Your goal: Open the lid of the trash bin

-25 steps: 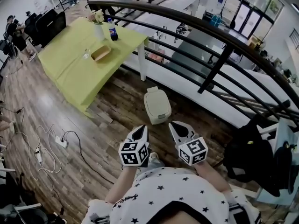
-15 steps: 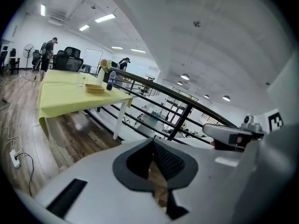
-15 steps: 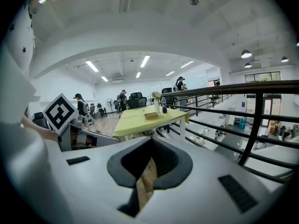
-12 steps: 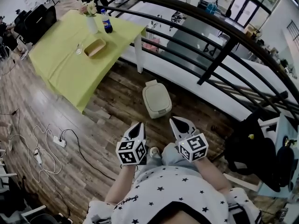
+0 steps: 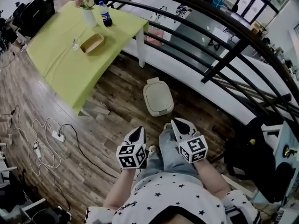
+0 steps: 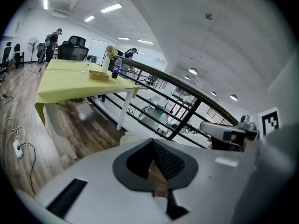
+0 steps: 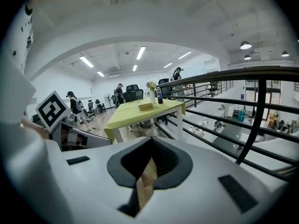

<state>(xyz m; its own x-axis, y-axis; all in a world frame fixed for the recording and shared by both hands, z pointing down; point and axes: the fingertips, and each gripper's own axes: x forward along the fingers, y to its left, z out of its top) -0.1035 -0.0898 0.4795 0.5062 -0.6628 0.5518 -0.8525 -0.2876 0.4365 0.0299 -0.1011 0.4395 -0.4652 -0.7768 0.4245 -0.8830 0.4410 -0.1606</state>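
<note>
The bin is small, pale and rounded-rectangular, and it stands upright on the wood floor. Its lid lies flat and shut, seen from above, with a small tab jutting from the far edge. It stands just beside the base of the railing, near the leg of the table

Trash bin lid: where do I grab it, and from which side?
Likely the near short edge of the lid, coming from the person's side: the trash bin stands closed with that edge toward them, and the far tab looks like a hinge, though that's unsure.
</note>
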